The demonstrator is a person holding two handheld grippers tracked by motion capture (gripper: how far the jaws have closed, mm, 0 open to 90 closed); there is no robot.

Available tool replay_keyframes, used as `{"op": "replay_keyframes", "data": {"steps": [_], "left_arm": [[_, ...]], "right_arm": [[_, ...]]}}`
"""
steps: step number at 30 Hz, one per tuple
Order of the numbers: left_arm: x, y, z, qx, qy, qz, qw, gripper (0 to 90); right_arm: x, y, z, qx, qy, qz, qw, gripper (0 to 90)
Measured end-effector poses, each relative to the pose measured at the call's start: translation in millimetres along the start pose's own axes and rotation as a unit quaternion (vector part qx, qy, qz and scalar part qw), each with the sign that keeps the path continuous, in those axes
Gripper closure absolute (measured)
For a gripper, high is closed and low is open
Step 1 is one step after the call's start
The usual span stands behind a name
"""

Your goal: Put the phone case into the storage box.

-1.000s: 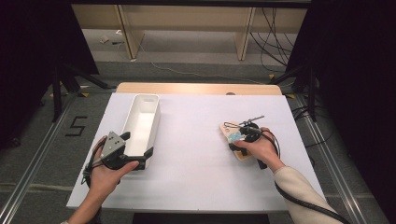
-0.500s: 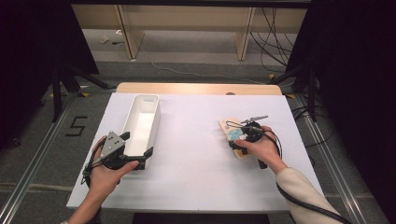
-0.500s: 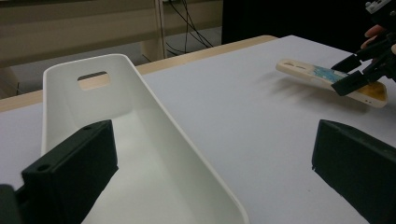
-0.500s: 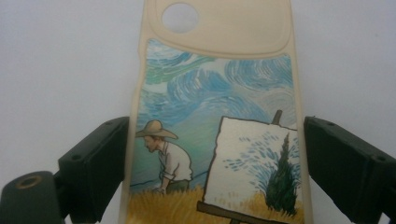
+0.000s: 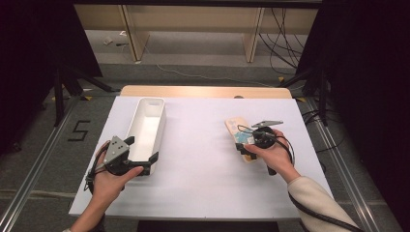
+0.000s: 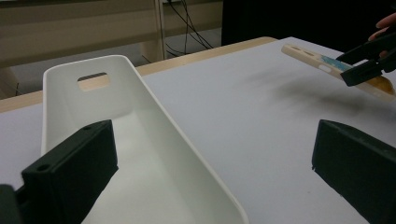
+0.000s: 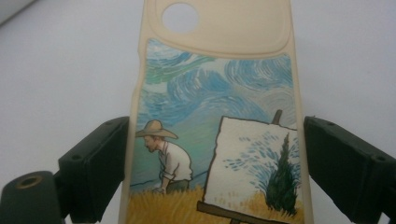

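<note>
Nearest the person, left of the phone case (image 5: 240, 135): left gripper (image 5: 143, 157) parked with jaws spread wide across the near end of the white bin (image 5: 145, 126), one jaw inside, one outside on the table, gripping nothing. Probably posted there to steady the bin as a drop-off.

At the phone case itself: right gripper (image 7: 212, 168) straddling the long edges, left jaw touching the rim, right jaw just beside it, so closing in but not visibly clamped. Approached across the narrow width, likely because that span fits between the jaws.

Painted side up, camera hole (image 7: 180, 17) pointing away; in the left gripper view, far end tipped above the white table (image 5: 203, 183).

Beyond the phone case: wooden shelving (image 5: 193, 29) and cables (image 5: 283, 29) on the floor.
</note>
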State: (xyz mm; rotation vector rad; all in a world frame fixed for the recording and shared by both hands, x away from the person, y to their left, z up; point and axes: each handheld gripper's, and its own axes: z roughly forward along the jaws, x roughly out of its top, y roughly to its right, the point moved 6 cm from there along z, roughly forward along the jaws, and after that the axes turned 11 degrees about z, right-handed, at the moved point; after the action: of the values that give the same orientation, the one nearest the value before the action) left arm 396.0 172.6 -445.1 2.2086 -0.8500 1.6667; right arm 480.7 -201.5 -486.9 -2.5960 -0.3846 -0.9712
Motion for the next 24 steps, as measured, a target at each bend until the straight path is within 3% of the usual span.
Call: {"op": "replay_keyframes", "data": {"steps": [6,24], "left_arm": [[0.5,-0.5,0.6,0.001,0.001,-0.001,1.0,0.0],[5.0,-1.5,3.9,0.004,0.005,0.002,1.0,0.0]], "right_arm": [[2.1,-4.4,-6.9,0.012,0.018,0.005,0.9998,11.8],[8.3,-23.7,-16.7,0.044,0.071,-0.014,0.9964,11.8]]}}
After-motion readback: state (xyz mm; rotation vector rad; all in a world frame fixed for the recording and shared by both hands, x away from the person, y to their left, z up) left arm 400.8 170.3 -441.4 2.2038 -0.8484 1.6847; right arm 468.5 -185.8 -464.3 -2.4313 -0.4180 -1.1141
